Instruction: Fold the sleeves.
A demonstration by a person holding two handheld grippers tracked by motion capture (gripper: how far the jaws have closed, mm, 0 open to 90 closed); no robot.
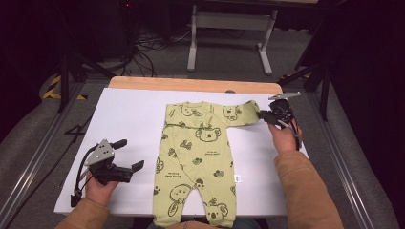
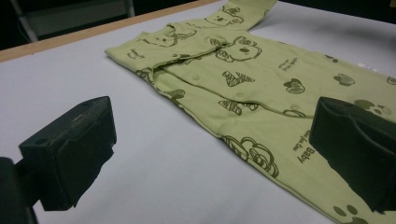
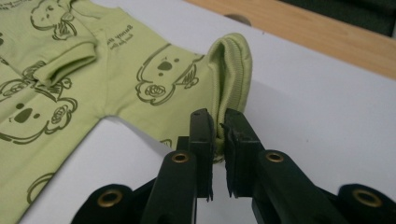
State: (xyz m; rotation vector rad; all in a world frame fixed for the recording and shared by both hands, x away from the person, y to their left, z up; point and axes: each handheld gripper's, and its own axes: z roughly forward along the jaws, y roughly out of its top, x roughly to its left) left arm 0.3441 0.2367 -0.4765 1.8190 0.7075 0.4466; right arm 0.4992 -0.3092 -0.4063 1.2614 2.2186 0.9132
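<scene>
The right gripper point(image 3: 217, 135), jaws pinched on only the cuff point(image 3: 231, 70) of the green romper point(image 1: 200, 157) at centre frame, could lose it if tugged, while the left gripper point(image 1: 128, 155) hangs open, empty, lower left.

Bare white table point(image 1: 129, 119) left of the romper point(image 1: 196, 157) seems passable

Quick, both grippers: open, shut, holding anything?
Left gripper: open, holding nothing, beside the romper.
Right gripper: shut on the sleeve cuff.
</scene>
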